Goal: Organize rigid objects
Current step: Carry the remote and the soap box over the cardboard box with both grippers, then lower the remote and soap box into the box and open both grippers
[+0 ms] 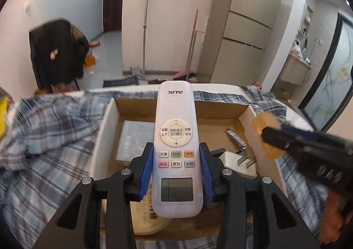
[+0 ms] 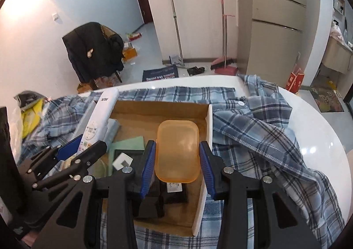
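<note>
My left gripper (image 1: 176, 170) is shut on a white AUX remote control (image 1: 175, 138) and holds it above an open cardboard box (image 1: 132, 107). My right gripper (image 2: 177, 166) is shut on a translucent orange plastic lid (image 2: 176, 149) and holds it over the right part of the same box (image 2: 154, 107). The right gripper with the orange lid (image 1: 264, 134) shows at the right of the left wrist view. The left gripper with the remote (image 2: 99, 121) shows at the left of the right wrist view. The box holds a grey booklet (image 1: 134, 138), a nail clipper (image 1: 235, 138), a green card (image 2: 130, 143) and black items.
The box sits on a blue plaid shirt (image 2: 264, 129) spread over a white table (image 2: 326, 134). A yellow bag (image 2: 30, 116) lies at the table's left. Behind stand a chair with a black jacket (image 2: 92, 50), a mop, a broom and a fridge (image 1: 249, 34).
</note>
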`<state>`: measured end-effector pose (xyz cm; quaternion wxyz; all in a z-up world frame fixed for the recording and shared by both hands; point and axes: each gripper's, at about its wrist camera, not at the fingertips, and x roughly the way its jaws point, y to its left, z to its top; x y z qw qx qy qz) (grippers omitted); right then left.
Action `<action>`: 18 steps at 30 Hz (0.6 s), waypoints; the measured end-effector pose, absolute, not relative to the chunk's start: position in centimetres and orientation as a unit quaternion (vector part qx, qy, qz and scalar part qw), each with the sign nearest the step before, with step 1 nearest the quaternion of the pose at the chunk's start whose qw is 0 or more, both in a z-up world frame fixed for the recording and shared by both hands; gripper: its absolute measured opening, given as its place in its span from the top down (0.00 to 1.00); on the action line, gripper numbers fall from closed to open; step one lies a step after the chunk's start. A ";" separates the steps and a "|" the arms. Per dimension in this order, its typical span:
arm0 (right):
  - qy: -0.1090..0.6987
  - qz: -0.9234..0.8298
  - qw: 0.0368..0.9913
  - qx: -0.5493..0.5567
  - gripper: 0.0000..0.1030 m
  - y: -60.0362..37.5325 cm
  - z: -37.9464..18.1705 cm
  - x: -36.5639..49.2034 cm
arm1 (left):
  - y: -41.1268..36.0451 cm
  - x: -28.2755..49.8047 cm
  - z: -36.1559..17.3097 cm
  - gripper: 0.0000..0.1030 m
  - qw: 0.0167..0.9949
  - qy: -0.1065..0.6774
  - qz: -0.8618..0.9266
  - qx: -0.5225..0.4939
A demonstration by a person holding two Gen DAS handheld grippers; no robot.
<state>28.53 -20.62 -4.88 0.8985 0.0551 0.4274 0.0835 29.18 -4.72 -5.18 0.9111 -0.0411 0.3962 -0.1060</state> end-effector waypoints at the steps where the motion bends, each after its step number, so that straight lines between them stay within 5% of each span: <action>1: 0.431 0.081 0.897 0.053 0.63 -20.6 -5.1 28.6 | -4.7 29.3 -5.3 0.59 0.909 0.399 -0.109 -0.048; 9: 0.445 0.097 0.887 0.072 0.63 -20.8 -5.9 28.8 | -5.8 29.3 -5.8 0.58 0.914 0.391 -0.106 -0.030; 13: 0.446 0.093 0.887 0.072 0.63 -20.8 -6.0 28.8 | -5.5 28.6 -5.0 0.24 0.925 0.366 -0.094 -0.023; 18: 0.434 0.093 0.893 0.078 0.63 -21.2 -5.5 28.6 | -4.2 26.4 -2.0 0.13 0.955 0.283 -0.084 -0.014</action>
